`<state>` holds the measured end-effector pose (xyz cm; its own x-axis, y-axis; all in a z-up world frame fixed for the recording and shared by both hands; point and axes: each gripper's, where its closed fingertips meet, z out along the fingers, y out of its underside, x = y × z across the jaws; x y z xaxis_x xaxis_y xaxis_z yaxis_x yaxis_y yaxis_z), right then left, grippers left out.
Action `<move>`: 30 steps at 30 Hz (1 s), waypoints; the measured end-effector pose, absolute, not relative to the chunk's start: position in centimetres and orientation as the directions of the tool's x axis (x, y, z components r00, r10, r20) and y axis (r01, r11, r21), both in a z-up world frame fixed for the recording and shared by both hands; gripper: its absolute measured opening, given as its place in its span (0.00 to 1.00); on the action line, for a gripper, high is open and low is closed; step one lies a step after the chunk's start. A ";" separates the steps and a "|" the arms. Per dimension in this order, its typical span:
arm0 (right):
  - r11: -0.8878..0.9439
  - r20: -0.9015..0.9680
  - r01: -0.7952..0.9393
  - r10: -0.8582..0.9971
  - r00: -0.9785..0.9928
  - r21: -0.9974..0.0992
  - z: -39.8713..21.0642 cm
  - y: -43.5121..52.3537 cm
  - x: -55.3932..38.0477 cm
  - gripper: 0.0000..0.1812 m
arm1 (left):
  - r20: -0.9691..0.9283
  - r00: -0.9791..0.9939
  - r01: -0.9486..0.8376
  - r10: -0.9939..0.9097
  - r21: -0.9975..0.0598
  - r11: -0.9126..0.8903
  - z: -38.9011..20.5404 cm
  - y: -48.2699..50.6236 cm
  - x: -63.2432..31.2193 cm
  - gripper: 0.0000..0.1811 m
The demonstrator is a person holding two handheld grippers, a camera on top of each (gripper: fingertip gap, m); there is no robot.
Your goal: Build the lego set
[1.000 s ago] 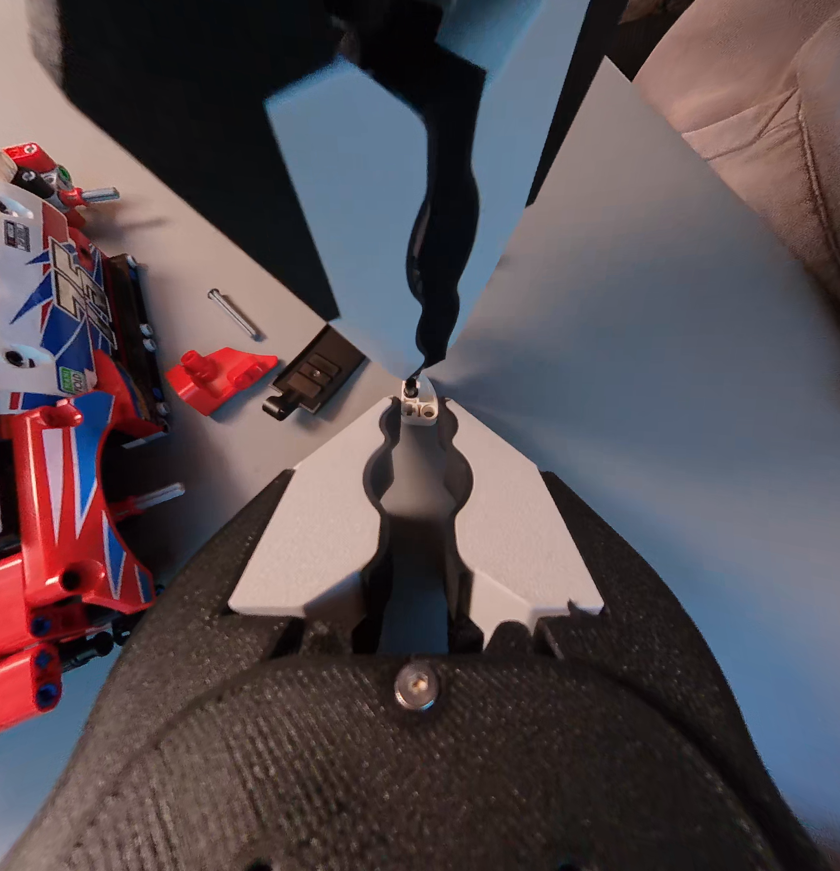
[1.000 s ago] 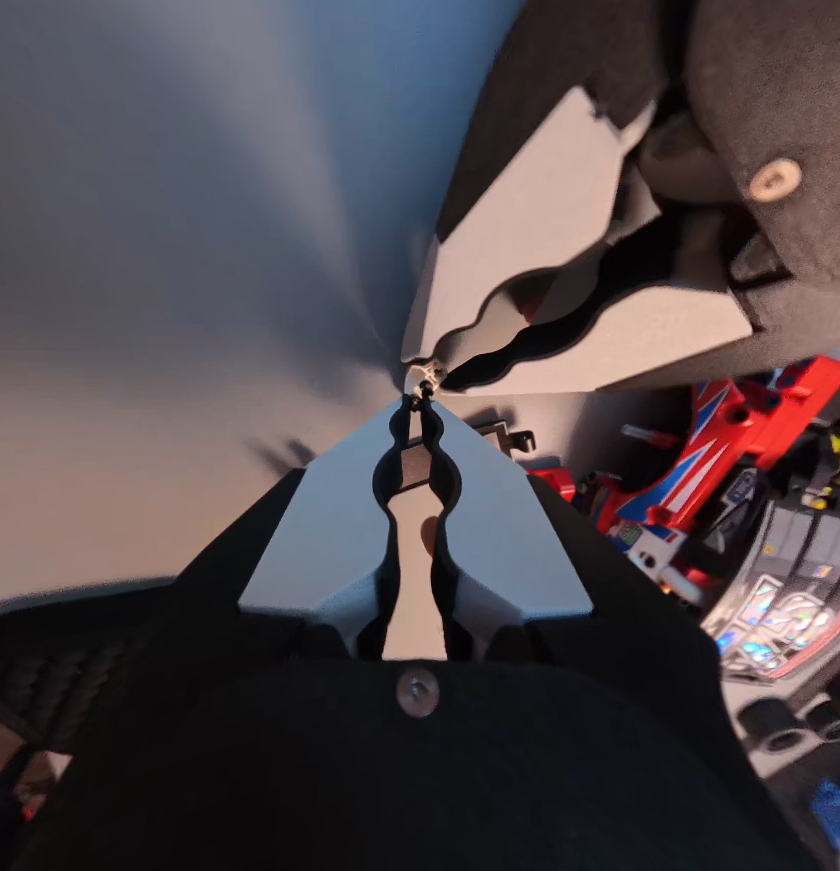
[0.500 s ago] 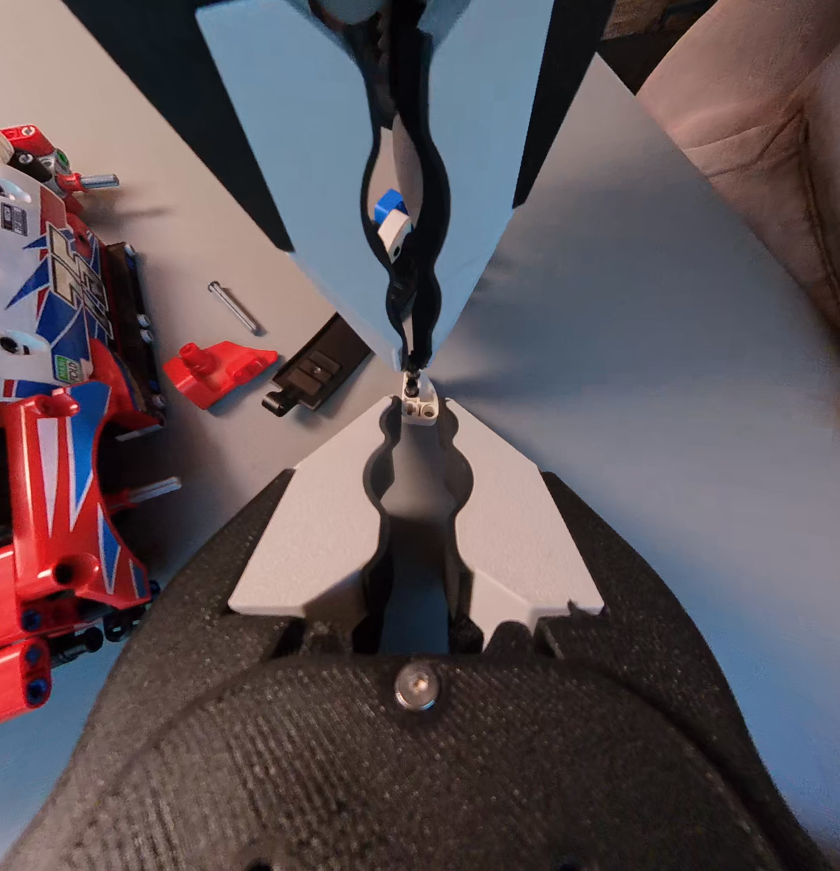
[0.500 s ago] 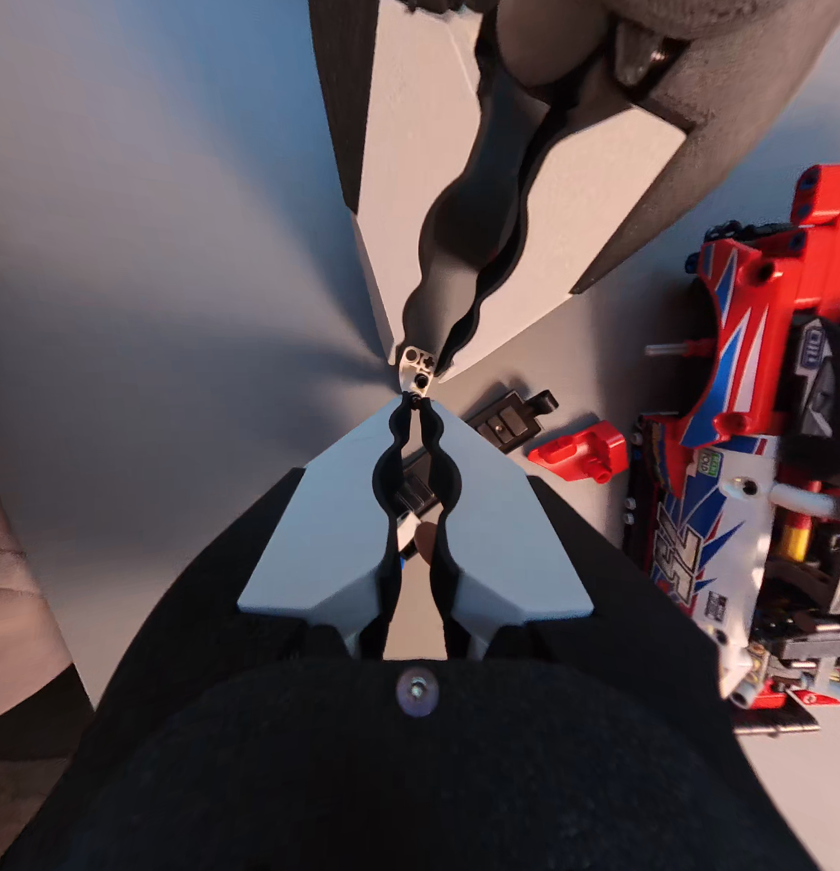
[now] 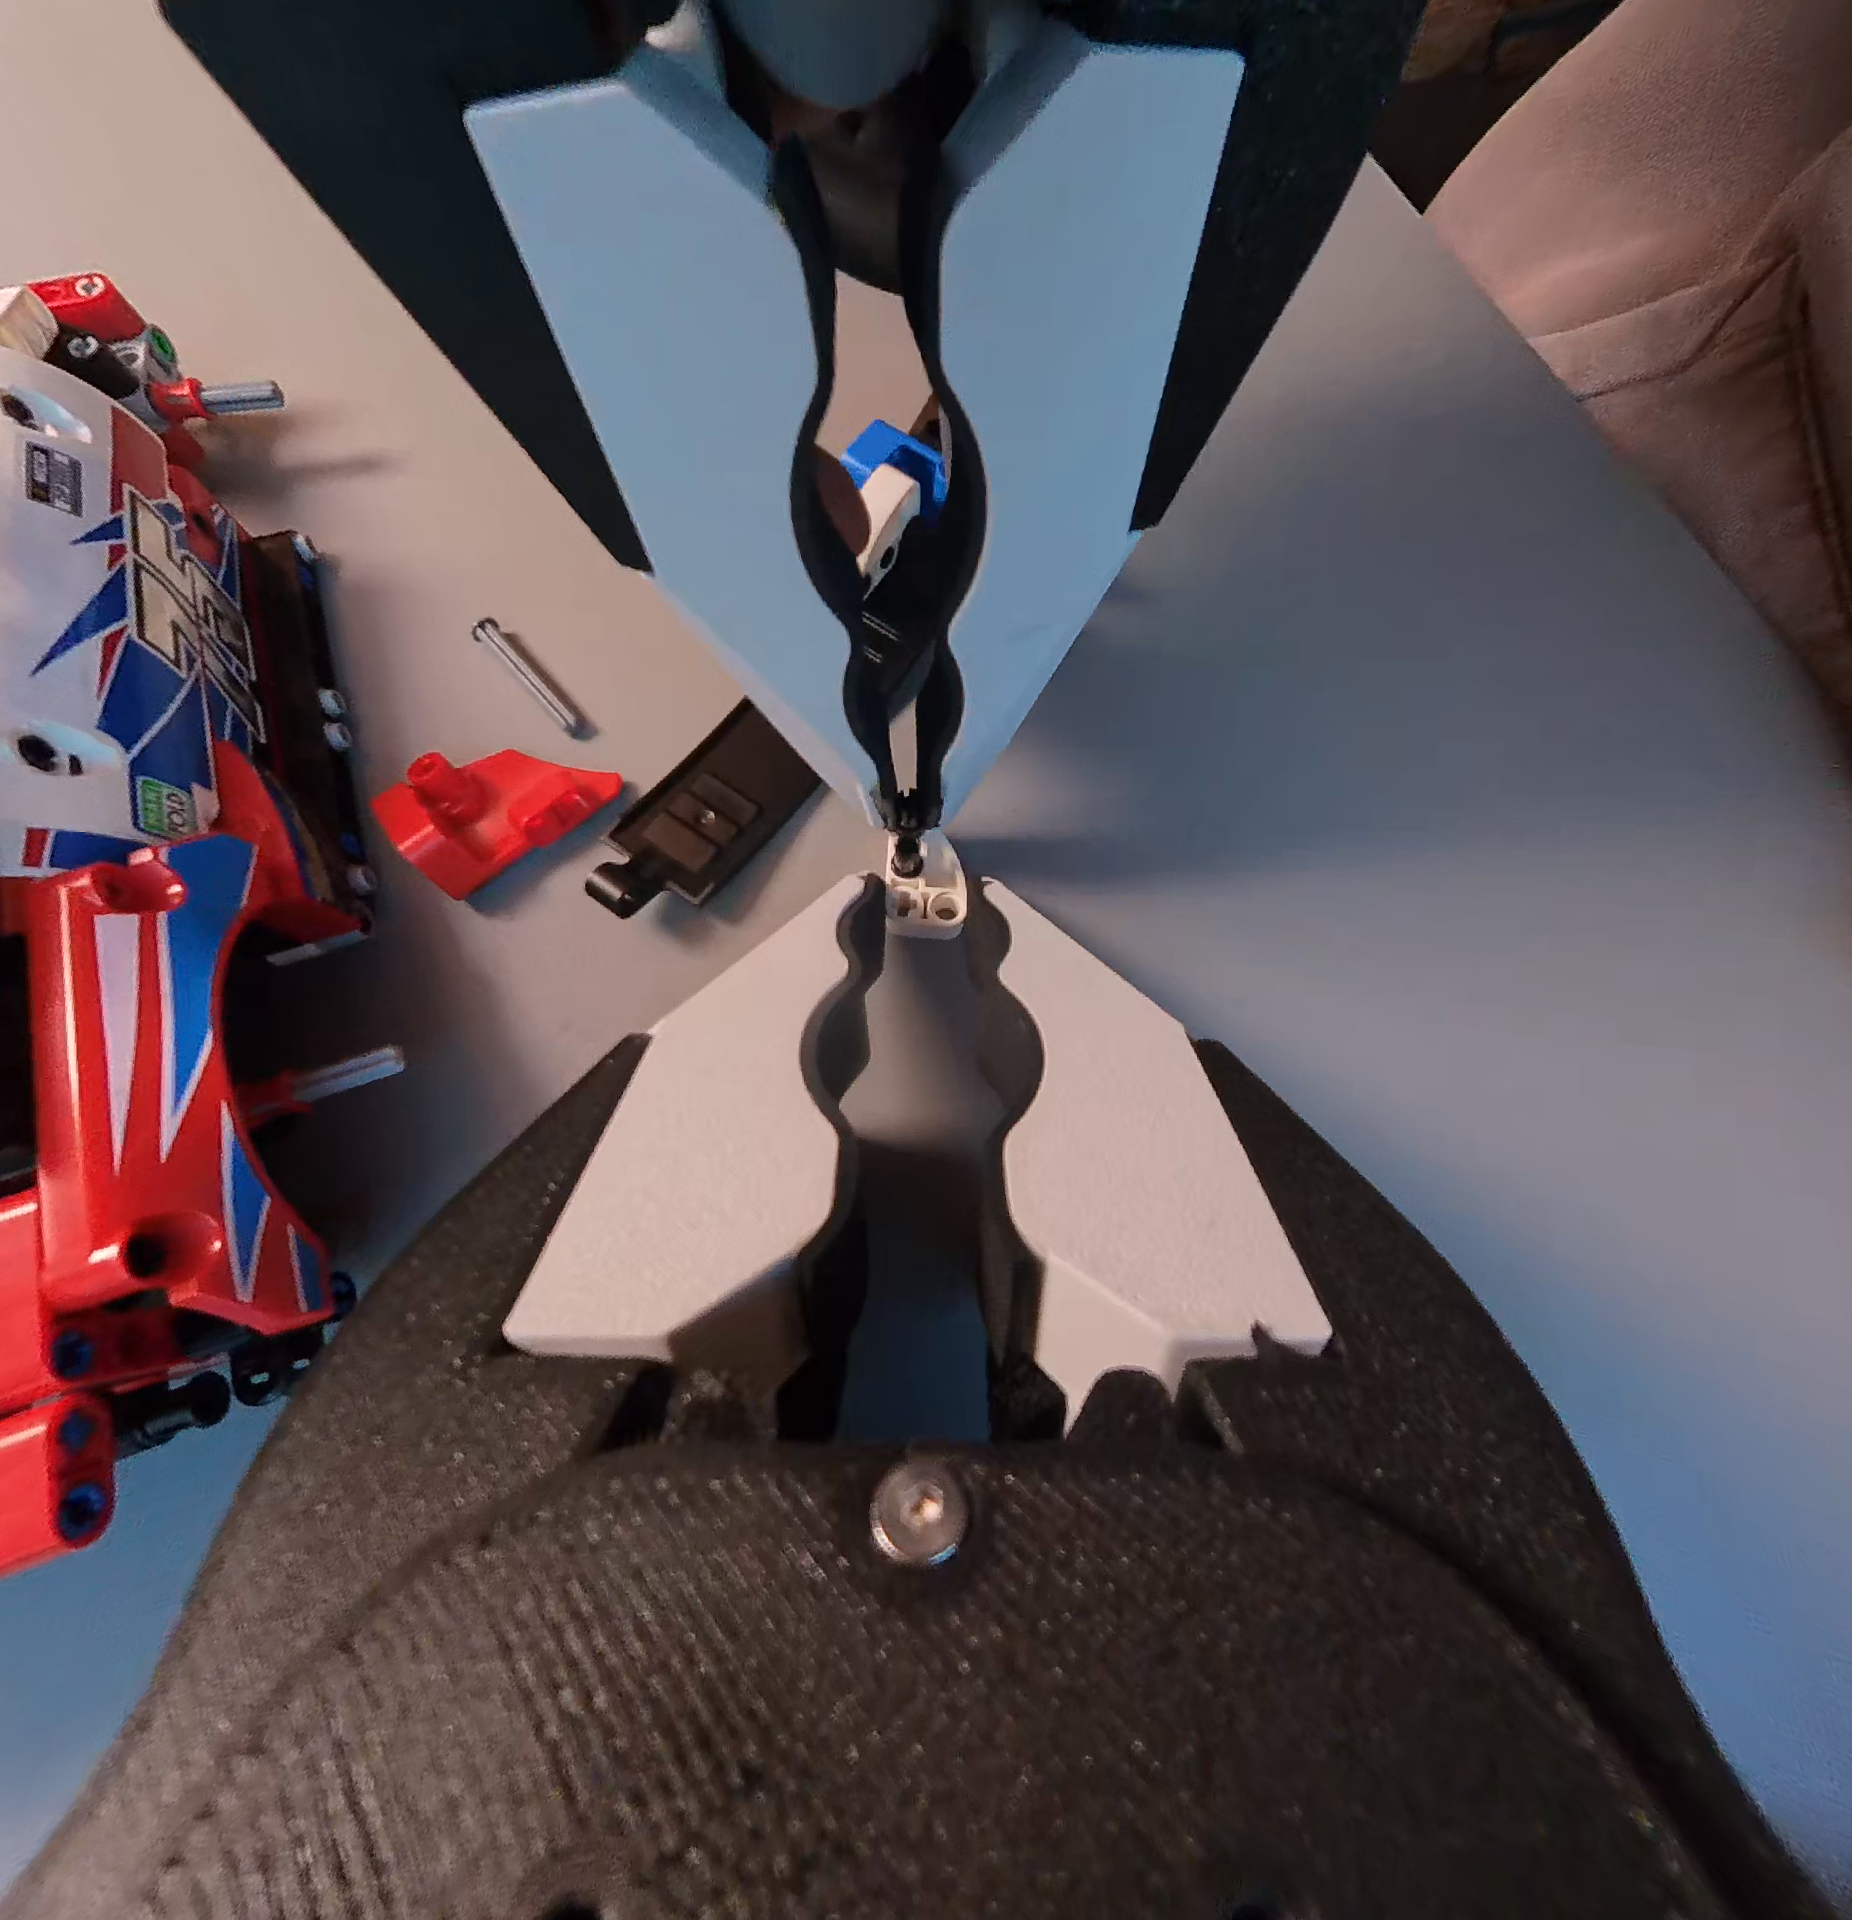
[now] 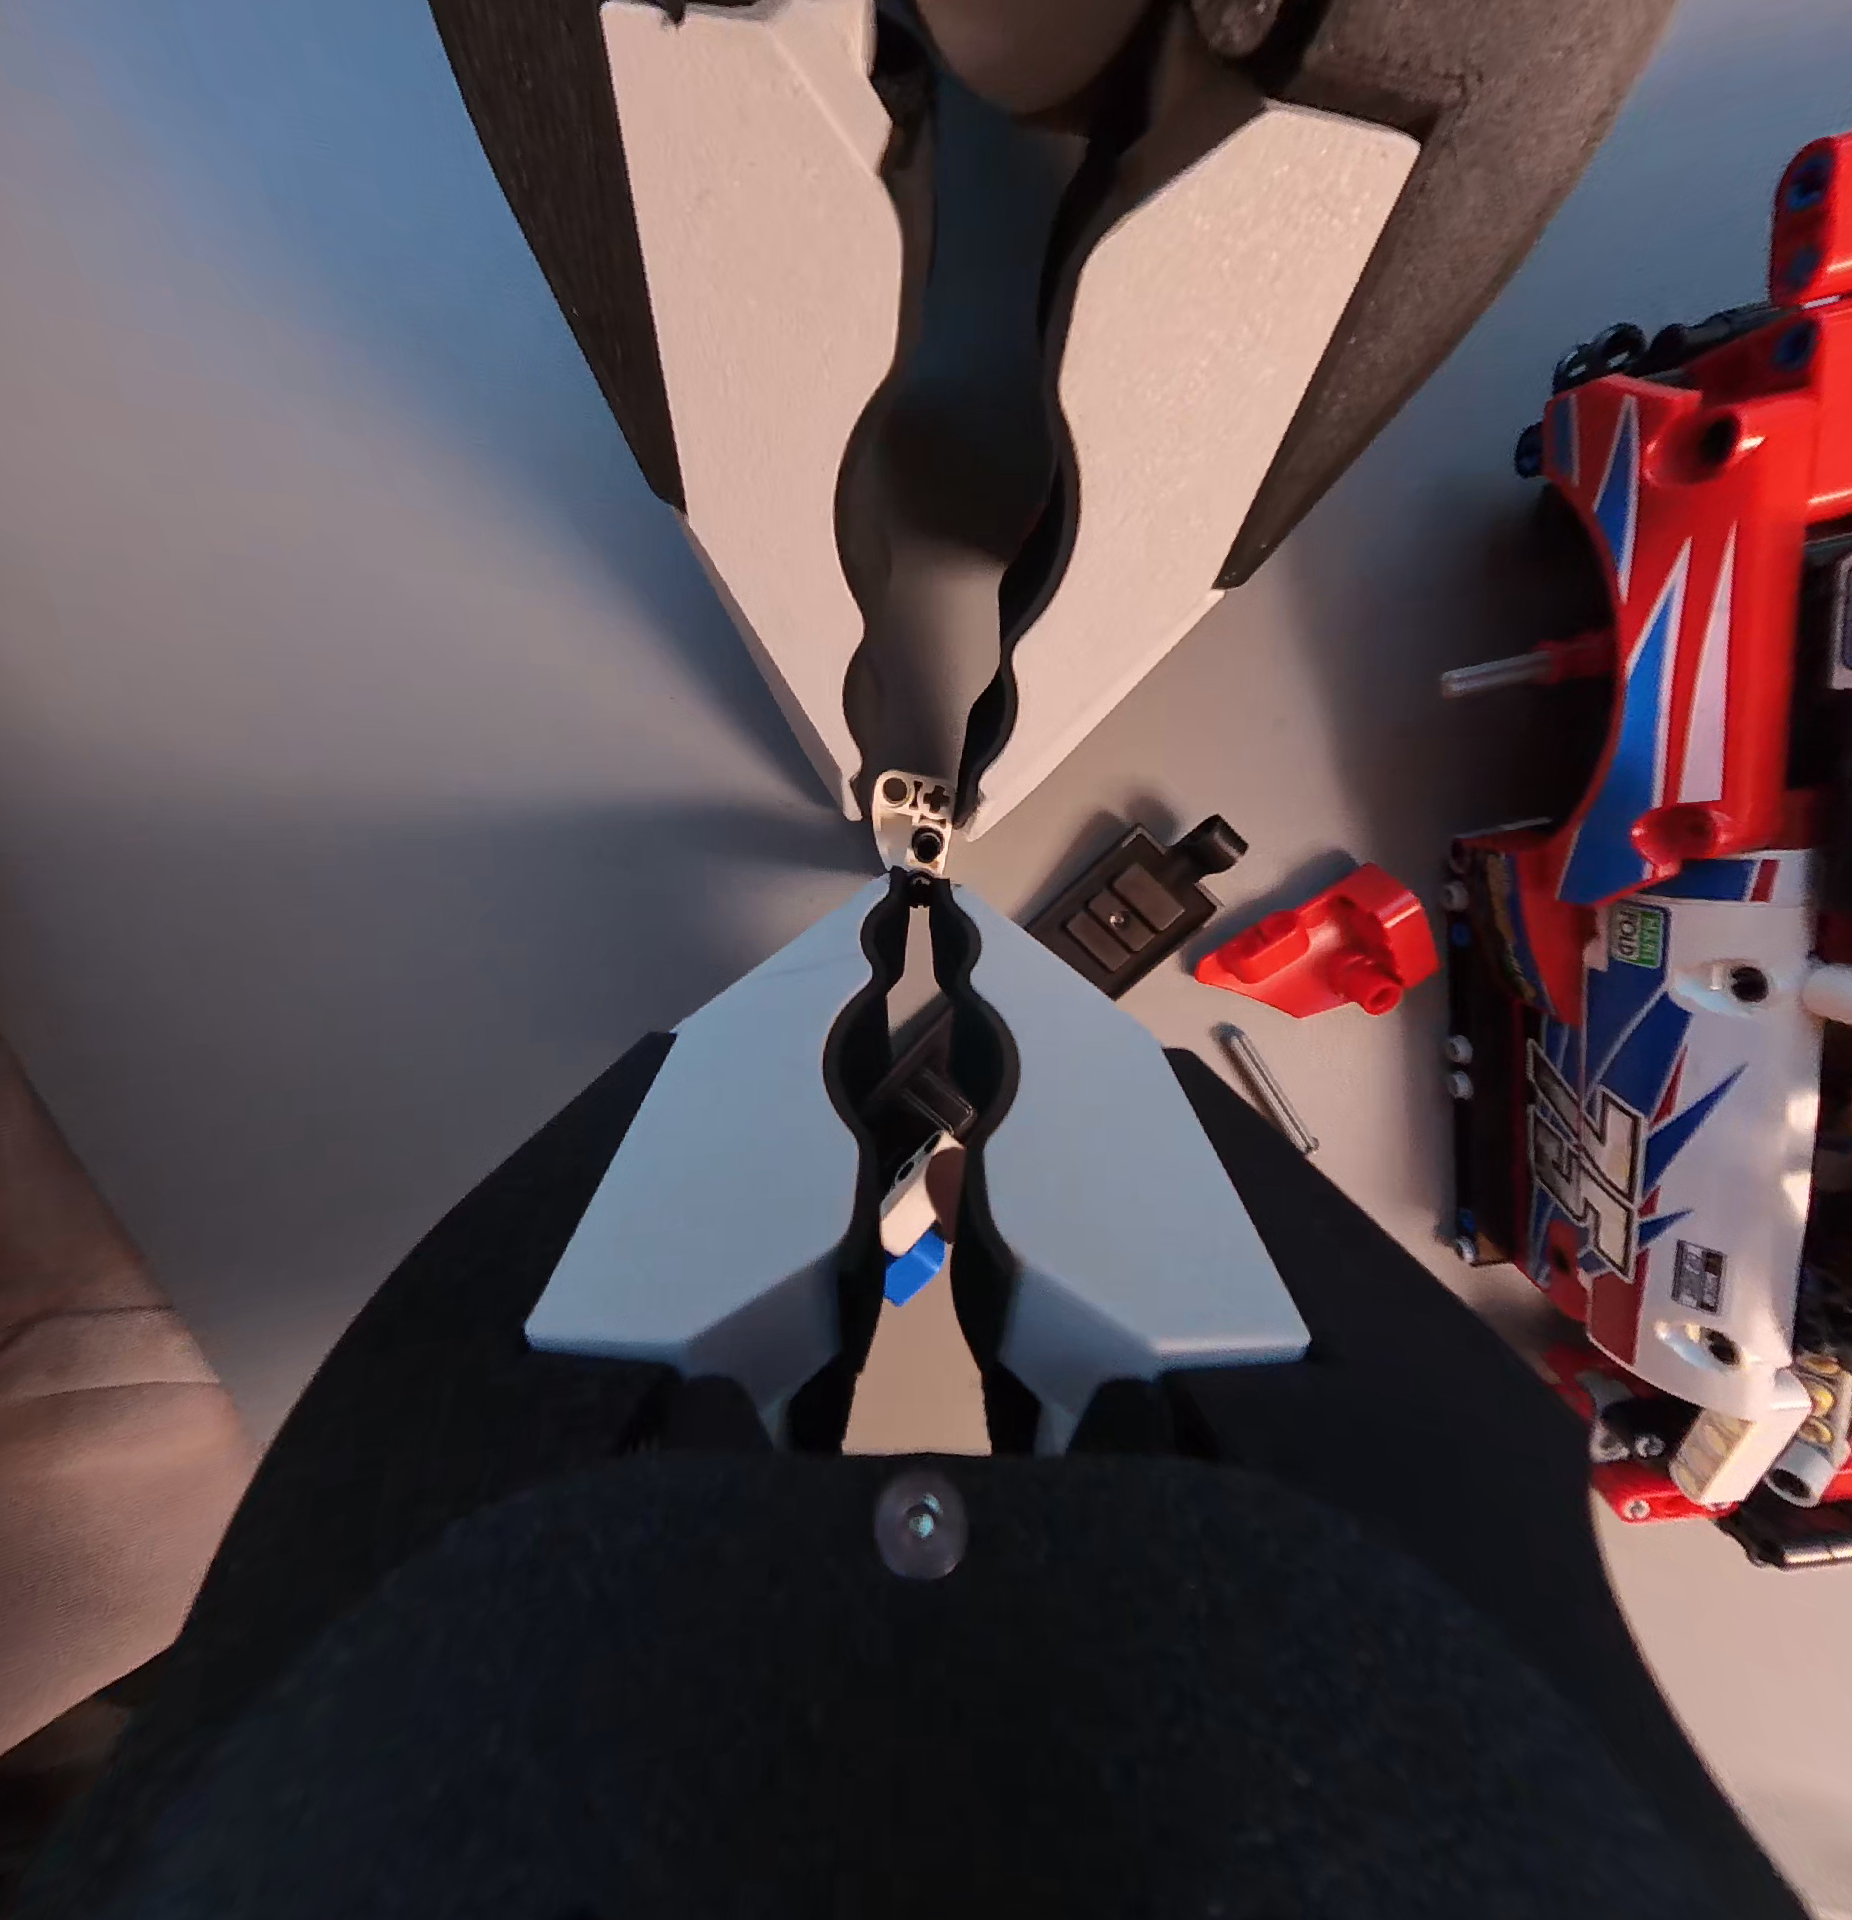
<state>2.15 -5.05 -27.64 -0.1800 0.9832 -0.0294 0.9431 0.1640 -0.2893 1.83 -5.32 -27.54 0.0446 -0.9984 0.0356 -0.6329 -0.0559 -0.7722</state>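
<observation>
While the two grippers meet tip to tip above the counter, the scene reads thus:
Left gripper: fingers clenched on a white connector.
Right gripper: fingers pinched on a black pin, its tip at the connector's hole.
Car: red, white and blue, on the counter, well apart from the grippers.
Loose parts: red piece, black plate, grey axle between car and grippers.
</observation>
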 end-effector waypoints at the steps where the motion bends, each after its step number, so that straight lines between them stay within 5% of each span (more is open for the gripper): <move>1: 0.170 -0.022 0.938 0.983 -0.185 -0.301 -27.6 -5.0 2.1 0.01 | 0.034 0.045 -0.633 -0.998 -0.772 -0.055 -27.5 -5.3 1.8 0.08; 3: 0.216 0.015 0.917 0.974 -0.224 -0.334 -27.6 -5.1 2.2 0.02 | 0.026 0.043 -0.633 -0.999 -0.773 -0.048 -27.6 -5.4 1.8 0.08; 5: 0.258 0.027 0.891 0.963 -0.268 -0.373 -27.4 -5.8 2.5 0.13 | 0.024 0.045 -0.634 -0.999 -0.772 -0.048 -27.6 -5.4 1.8 0.08; 10: 0.374 0.240 0.786 0.926 -0.291 -0.491 -25.9 -5.3 2.1 0.10 | 0.032 0.046 -0.633 -0.998 -0.772 -0.054 -27.6 -5.3 1.8 0.08; 21: 0.605 0.504 0.729 0.760 -0.410 -0.320 -26.9 -5.0 2.0 0.06 | 0.041 0.049 -0.631 -0.998 -0.773 -0.063 -27.5 -5.3 1.8 0.08; 30: 0.626 0.542 0.720 0.733 -0.410 -0.301 -26.7 -5.0 2.0 0.05 | 0.049 0.050 -0.631 -0.998 -0.773 -0.069 -27.5 -5.3 1.8 0.08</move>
